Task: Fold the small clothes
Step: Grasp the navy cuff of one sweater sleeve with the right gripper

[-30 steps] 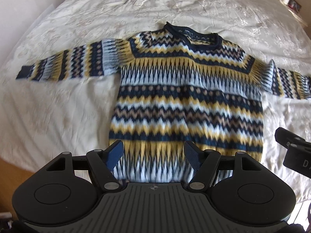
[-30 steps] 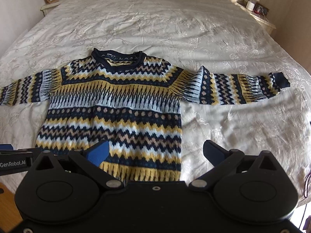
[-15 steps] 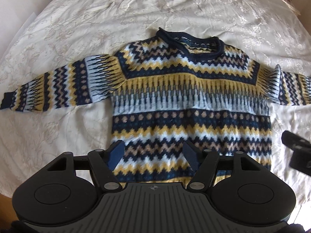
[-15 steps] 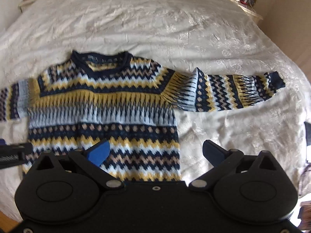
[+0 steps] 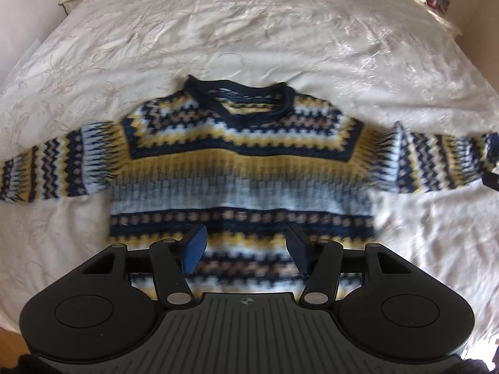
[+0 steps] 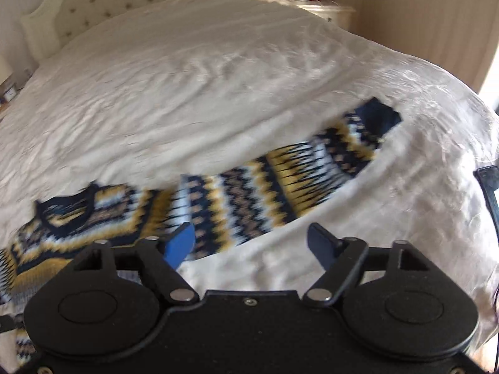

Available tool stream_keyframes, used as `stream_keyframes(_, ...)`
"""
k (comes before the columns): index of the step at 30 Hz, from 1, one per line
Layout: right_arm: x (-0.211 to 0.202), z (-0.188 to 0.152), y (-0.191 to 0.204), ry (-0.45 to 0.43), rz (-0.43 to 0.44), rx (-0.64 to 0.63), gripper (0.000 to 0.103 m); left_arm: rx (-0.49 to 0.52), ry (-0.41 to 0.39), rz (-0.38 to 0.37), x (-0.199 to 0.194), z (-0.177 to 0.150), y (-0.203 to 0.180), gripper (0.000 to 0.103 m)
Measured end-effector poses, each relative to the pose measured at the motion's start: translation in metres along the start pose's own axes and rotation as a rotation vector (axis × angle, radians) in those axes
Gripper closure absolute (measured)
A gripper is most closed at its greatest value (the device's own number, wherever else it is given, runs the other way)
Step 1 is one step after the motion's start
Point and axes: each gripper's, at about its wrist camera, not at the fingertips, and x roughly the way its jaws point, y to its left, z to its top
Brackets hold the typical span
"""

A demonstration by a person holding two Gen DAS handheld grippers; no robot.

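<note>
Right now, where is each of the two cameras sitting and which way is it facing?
Left wrist: on the left gripper, angled down over the sweater body on the bed; its two open fingers show.
Right wrist: on the right gripper, tilted, facing the sweater's right sleeve and the headboard; its open fingers show, nothing between them.
Shared: the sweater with its navy collar, and the bed.

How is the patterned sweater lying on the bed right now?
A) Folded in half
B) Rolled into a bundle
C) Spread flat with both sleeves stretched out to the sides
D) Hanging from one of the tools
C: the sweater lies flat on the bed, neck away from the camera, a sleeve out to each side, and no fingers grip it.
</note>
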Motion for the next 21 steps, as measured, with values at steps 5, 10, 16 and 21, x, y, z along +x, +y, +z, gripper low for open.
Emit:
stream_keyframes(5, 0.049, 0.038, -0.074, 0.025, -0.046, 0.007, 0.029, -0.034, 0.047, -0.007, 0.005, 0.001, -0.043, 0.048)
stream_keyframes(10, 0.082, 0.070, -0.131, 0.044, -0.030, 0.072, 0.034, -0.072, 0.028, 0.025, 0.000, 0.002, -0.077, 0.048)
stream_keyframes(16, 0.126, 0.106, -0.176, 0.051, -0.042, 0.117, 0.033, -0.086, 0.011, 0.055, -0.001, 0.012, -0.099, 0.048)
stream_keyframes(21, 0.161, 0.111, -0.200, 0.127, 0.014, 0.236, 0.032, -0.084, 0.020, 0.087, 0.000, 0.017, -0.108, 0.048)
